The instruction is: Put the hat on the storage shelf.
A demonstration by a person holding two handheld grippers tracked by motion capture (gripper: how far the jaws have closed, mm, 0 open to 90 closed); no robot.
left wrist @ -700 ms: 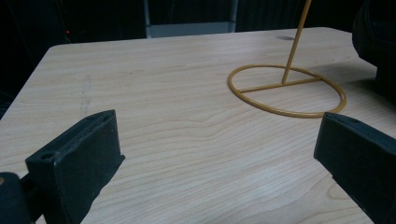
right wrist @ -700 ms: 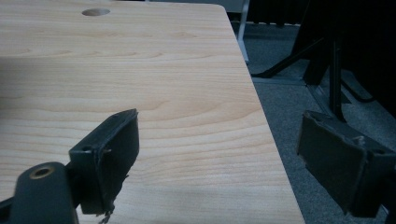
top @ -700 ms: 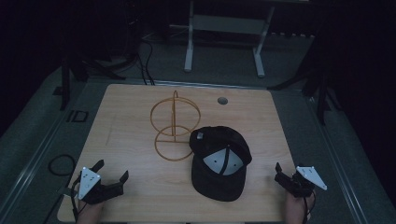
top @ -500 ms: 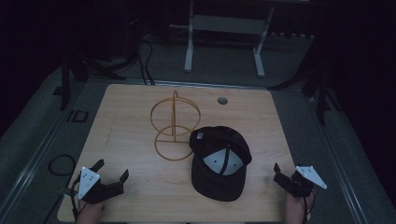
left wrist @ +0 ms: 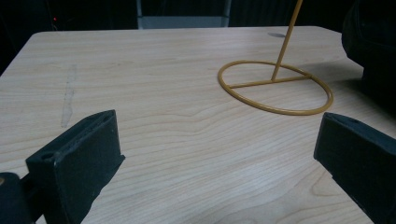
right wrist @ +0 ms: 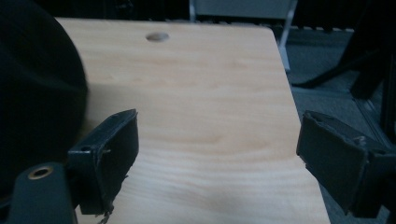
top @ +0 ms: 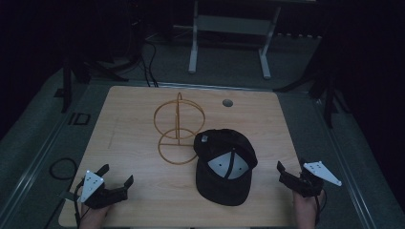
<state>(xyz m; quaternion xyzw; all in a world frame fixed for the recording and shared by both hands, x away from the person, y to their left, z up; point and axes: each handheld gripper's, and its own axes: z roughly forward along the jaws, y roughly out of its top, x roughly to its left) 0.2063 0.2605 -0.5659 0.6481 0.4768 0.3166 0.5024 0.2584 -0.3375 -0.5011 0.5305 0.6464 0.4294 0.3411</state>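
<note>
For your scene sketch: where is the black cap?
High view: the black cap lies right of centre on the table, touching the wire stand.

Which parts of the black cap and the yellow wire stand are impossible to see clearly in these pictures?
- Black baseball cap: in the left gripper view the right edge cuts it off; in the right gripper view it is a dark blur.
- Yellow wire stand: in the left gripper view the top edge cuts off its upper ring.
- Small label on the cap, high view: too small to read.
</note>
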